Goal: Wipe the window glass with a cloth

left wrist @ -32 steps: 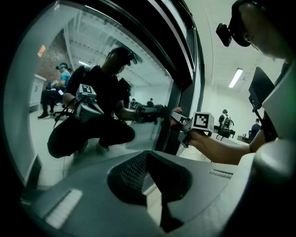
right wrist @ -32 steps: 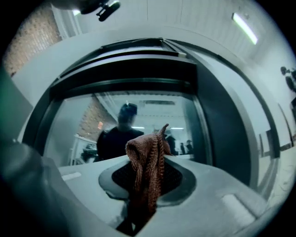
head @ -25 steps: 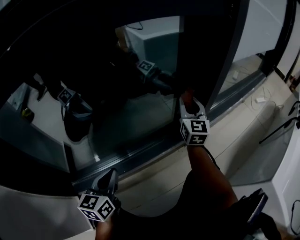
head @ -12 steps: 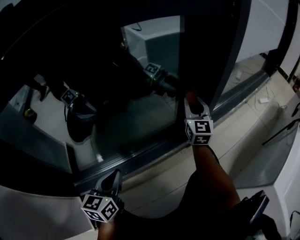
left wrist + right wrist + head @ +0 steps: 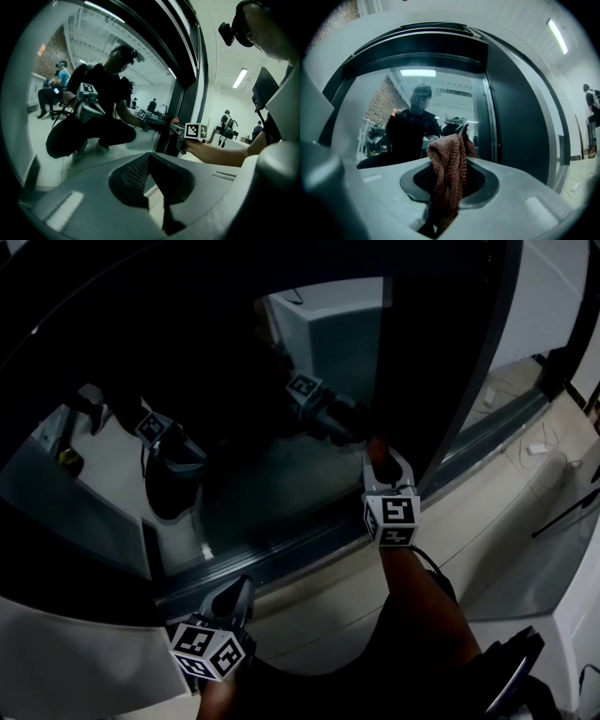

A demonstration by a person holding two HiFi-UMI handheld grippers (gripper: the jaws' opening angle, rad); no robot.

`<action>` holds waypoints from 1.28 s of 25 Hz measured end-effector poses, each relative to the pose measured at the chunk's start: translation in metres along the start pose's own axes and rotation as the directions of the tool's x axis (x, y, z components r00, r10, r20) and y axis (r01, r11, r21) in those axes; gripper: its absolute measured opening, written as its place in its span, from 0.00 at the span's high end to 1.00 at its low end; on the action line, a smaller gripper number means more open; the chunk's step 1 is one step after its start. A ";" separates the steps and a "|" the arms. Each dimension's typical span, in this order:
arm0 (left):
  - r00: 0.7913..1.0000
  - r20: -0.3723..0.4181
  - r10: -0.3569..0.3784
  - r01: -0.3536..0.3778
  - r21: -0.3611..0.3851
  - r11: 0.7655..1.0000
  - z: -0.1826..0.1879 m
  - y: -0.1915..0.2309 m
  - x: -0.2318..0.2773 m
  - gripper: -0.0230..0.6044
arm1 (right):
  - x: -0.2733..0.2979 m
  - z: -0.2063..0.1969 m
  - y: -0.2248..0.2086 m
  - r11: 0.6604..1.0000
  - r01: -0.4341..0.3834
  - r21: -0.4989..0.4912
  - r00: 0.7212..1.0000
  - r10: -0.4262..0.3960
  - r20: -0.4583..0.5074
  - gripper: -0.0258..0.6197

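A red-brown cloth (image 5: 451, 168) is pinched in my right gripper (image 5: 450, 157), which is shut on it. In the head view that right gripper (image 5: 378, 451) holds the cloth (image 5: 375, 441) up against the window glass (image 5: 272, 474), just left of the dark upright frame post (image 5: 412, 362). The glass mirrors a crouching person and both grippers. My left gripper (image 5: 241, 589) hangs low by the bottom rail (image 5: 281, 559), away from the glass. Seen from its own camera, the left gripper (image 5: 152, 161) is shut with nothing between its pads, and the right gripper (image 5: 180, 131) shows beyond it.
Pale floor tiles run along the foot of the window. A cable and a small white plug (image 5: 539, 448) lie on the floor at the right, near a thin black stand leg (image 5: 562, 512). A dark object (image 5: 511, 671) sits at the lower right.
The right gripper has slid a little down the glass beside the post with the cloth still in it. The head view has swung slightly; the left gripper has barely shifted.
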State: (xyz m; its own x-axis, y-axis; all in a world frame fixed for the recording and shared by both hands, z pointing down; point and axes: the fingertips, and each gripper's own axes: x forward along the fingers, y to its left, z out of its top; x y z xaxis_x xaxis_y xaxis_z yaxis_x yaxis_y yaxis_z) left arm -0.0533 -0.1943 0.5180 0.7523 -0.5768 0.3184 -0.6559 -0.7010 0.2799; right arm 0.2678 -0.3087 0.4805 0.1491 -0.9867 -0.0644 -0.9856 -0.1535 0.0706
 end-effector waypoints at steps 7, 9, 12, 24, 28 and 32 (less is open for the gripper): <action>1.000 0.019 0.001 -0.001 -0.003 1.000 -0.008 -0.008 -0.001 0.94 | -0.015 0.004 0.036 0.998 -0.064 -0.008 0.998 0.064 0.011 0.84; 1.000 0.023 0.005 -0.005 -0.007 1.000 -0.009 -0.007 -0.001 0.94 | -0.016 0.006 0.048 0.996 -0.083 -0.008 0.996 0.083 0.015 0.84; 1.000 0.029 0.009 -0.008 -0.014 1.000 -0.011 -0.006 -0.002 0.94 | -0.019 0.009 0.066 0.994 -0.111 -0.010 0.994 0.111 0.022 0.84; 0.999 0.045 0.019 -0.018 -0.031 0.999 -0.009 0.002 -0.003 0.94 | -0.026 0.031 0.140 0.974 -0.226 -0.027 0.972 0.227 0.067 0.84; 0.999 0.044 0.030 -0.029 -0.035 0.999 -0.010 0.006 -0.008 0.94 | -0.033 0.034 0.176 0.949 -0.309 -0.057 0.946 0.313 0.082 0.84; 0.998 0.048 0.045 -0.043 -0.040 0.998 -0.010 0.010 -0.012 0.94 | -0.040 0.037 0.223 0.912 -0.399 -0.097 0.908 0.408 0.095 0.84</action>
State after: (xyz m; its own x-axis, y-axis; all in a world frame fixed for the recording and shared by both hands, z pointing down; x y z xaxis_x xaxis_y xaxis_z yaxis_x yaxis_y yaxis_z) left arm -0.0698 -0.1901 0.5261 0.7244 -0.6272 0.2863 -0.6894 -0.6584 0.3020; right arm 0.0391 -0.3019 0.4623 -0.2743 -0.9536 -0.1244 -0.9503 0.2491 0.1866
